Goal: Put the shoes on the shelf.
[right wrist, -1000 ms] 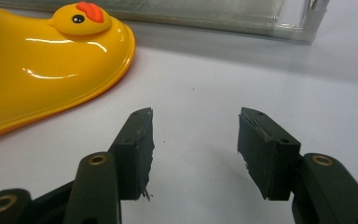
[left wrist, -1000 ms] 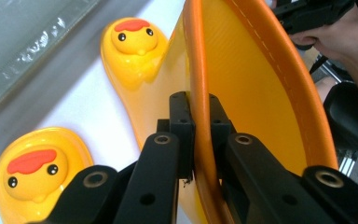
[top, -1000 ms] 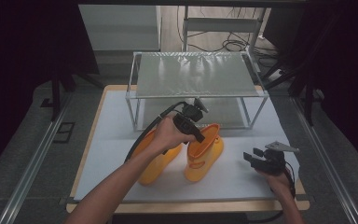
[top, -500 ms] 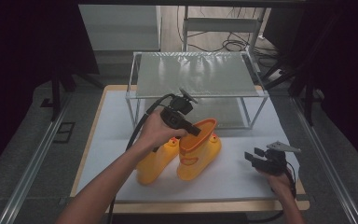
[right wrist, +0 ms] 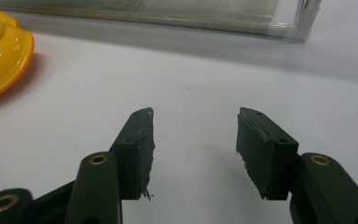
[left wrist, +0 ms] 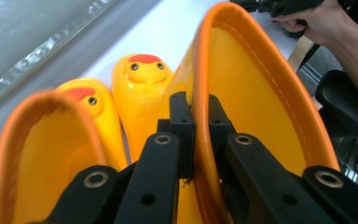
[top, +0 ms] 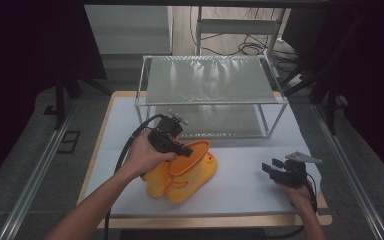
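Observation:
Two yellow duck-faced rubber boots with orange rims sit side by side on the white tabletop (top: 250,192). My left gripper (top: 186,151) is shut on the orange rim of the right-hand boot (top: 196,167), which leans over; the left gripper view has its jaws pinching that rim (left wrist: 199,130) from both sides. The other boot (left wrist: 51,140) stands close against it on the left, and both duck faces point away from me. My right gripper (top: 269,167) rests near the table's front right corner, open, its jaws (right wrist: 193,140) apart over bare tabletop.
A metal-framed two-tier rack (top: 212,102) stands across the back of the table, just beyond the boots. One boot's toe (right wrist: 0,51) lies left of my right gripper. The wooden table edge (top: 205,220) runs along the front.
My left hand has drawn the held boot leftward and toward the front edge, and it tips further. The second boot has shifted along with it. The right gripper has stayed put.

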### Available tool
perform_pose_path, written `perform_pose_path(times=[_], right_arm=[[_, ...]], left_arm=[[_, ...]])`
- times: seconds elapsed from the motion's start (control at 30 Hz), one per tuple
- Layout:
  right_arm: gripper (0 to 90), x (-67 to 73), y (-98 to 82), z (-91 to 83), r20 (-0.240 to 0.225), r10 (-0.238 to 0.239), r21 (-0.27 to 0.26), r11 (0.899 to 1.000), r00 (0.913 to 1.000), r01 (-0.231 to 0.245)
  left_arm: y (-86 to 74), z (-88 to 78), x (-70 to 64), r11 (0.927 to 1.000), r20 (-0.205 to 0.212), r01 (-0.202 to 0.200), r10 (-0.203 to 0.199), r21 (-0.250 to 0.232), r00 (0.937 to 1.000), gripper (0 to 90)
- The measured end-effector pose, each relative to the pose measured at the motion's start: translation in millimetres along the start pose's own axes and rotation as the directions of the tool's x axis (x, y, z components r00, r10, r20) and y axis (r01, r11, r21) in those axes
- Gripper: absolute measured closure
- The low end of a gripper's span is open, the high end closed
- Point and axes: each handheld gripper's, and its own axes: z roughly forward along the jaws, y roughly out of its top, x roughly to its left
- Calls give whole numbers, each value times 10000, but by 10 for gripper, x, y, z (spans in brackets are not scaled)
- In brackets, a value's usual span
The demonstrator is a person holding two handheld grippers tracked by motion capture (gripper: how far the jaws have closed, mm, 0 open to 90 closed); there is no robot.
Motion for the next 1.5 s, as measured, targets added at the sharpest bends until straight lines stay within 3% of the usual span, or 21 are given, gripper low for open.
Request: perform_pose_path(times=[0.3,0.4,0.53,0.73,0.87,1.07,1.27,1.5], right_arm=[[460,1,-1,-4,-74,58,-7,10000,10000,-58],[459,11,0,-3,-68,6,-16,10000,10000,-6],[459,6,1,-5,-57,-1,-50,10000,10000,0],[459,4,-1,-6,-62,34,-60,10000,10000,-34],[458,6,-2,-4,-50,58,6,10000,10000,-58],[457,7,-2,-2,-46,45,13,10000,10000,-45],[456,0,-4,0,-66,99,9,10000,9999,-99],[456,-2,-4,1,-38,122,2,9999,9999,-122]], left_arm=[[-208,-36,14,9999,-420,-77,74,-78,9991,837],[-211,-61,-10,9997,-163,-67,63,-214,9998,760],[-206,-122,-27,9989,-296,-23,9,-475,9996,671],[-194,-339,2,9926,-216,265,-293,-1181,9993,582],[-200,-454,13,9898,-347,412,-463,-1365,9983,493],[-229,-446,70,9915,-221,540,-570,-1185,9981,401],[-260,-356,130,9935,39,734,-733,-865,9973,364],[-272,-216,111,9976,-150,677,-680,-155,9976,352]])
